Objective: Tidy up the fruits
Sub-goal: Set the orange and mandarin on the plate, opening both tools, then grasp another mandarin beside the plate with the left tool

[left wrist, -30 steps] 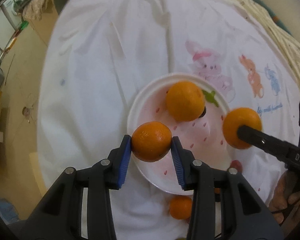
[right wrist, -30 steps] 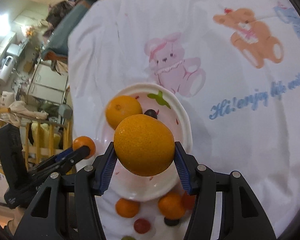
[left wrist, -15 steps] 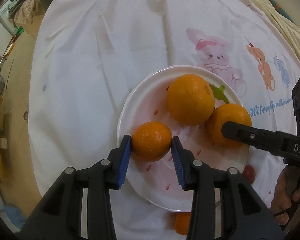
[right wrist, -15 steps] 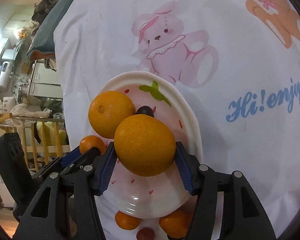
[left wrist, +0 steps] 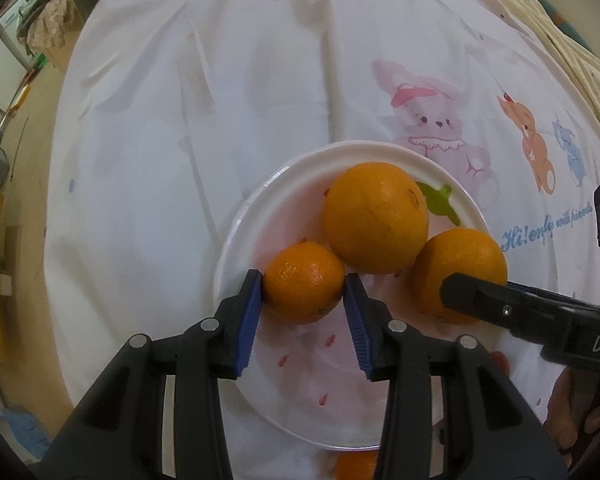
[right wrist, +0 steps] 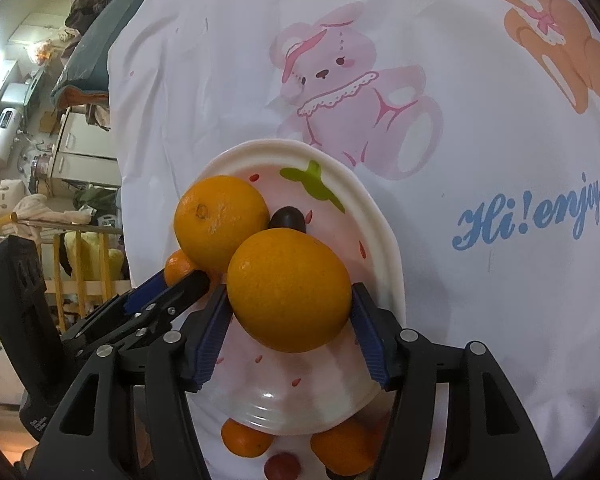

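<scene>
Both grippers over the plate [left wrist: 236, 240]

Your left gripper [left wrist: 304, 292] clamps the small orange [left wrist: 302, 280]; your right gripper [right wrist: 290, 308], jaws opening, brackets a larger orange [right wrist: 288, 288].

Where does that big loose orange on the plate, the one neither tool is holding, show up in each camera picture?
Left wrist view: big loose orange sits at centre, toward the plate's far side.
Right wrist view: it sits left of centre.
Shared landmark: the green leaf mark painted on the plate.
</scene>
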Action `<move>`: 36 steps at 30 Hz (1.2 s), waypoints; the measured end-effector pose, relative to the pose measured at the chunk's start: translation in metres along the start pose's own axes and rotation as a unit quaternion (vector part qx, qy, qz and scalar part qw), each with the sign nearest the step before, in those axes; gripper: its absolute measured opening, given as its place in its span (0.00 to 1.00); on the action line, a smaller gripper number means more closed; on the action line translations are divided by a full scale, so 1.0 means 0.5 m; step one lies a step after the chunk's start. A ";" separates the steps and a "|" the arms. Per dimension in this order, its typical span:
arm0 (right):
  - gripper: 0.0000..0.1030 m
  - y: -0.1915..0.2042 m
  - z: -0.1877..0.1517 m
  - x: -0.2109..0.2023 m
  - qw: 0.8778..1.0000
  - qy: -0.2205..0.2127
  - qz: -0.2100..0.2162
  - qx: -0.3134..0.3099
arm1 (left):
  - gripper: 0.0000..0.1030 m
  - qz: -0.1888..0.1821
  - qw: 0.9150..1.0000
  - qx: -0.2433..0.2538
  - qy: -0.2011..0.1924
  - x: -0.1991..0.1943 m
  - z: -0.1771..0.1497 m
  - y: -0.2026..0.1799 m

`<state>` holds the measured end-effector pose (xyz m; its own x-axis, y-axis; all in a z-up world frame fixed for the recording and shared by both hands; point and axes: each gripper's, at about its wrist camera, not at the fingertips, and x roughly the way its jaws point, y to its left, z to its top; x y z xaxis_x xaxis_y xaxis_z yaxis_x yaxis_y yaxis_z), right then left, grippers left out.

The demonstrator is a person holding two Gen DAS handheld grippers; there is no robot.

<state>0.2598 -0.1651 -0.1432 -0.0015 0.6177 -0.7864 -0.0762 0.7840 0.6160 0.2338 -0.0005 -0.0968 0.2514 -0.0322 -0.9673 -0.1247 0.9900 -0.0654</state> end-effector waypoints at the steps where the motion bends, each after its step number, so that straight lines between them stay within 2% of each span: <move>1: 0.61 -0.001 -0.001 -0.003 1.000 0.000 0.002 -0.001 | 0.37 0.003 1.000 0.002 -0.001 0.000 0.000 -0.002; 5: 0.69 -0.007 0.004 -0.023 1.000 -0.022 0.003 0.004 | 0.37 0.016 1.000 0.011 -0.002 -0.002 -0.002 -0.007; 13: 0.72 -0.014 0.014 -0.051 0.999 -0.039 0.004 0.011 | 0.38 0.012 1.000 0.005 0.003 -0.003 -0.009 -0.009; 15: 0.75 -0.013 0.014 -0.060 0.999 -0.044 0.001 0.010 | 0.46 0.008 1.000 0.008 0.004 -0.005 -0.012 -0.011; 17: 0.76 -0.014 0.016 -0.070 0.999 -0.052 -0.001 0.009 | 0.66 -0.001 1.000 0.006 -0.001 -0.012 -0.014 -0.013; 20: 0.78 -0.011 0.019 -0.084 0.998 -0.062 -0.006 0.007 | 0.76 0.005 1.000 0.013 -0.011 -0.022 -0.017 -0.019; 24: 0.80 -0.007 0.013 -0.104 0.997 -0.077 -0.013 -0.001 | 0.77 0.032 0.999 0.037 -0.020 -0.029 -0.025 -0.028; 31: 0.81 0.011 -0.019 -0.140 0.995 -0.092 -0.024 -0.018 | 0.77 0.017 0.998 0.034 -0.045 -0.072 -0.040 -0.021; 36: 0.81 0.047 -0.055 -0.175 0.990 -0.115 -0.052 -0.057 | 0.77 0.007 0.997 0.034 -0.073 -0.119 -0.054 -0.020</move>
<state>0.2310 -0.2024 -0.0611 0.2387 0.5415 -0.8061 -0.1755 0.8405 0.5126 0.1943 -0.0124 -0.0452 0.3885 -0.0037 -0.9214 -0.0653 0.9974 -0.0315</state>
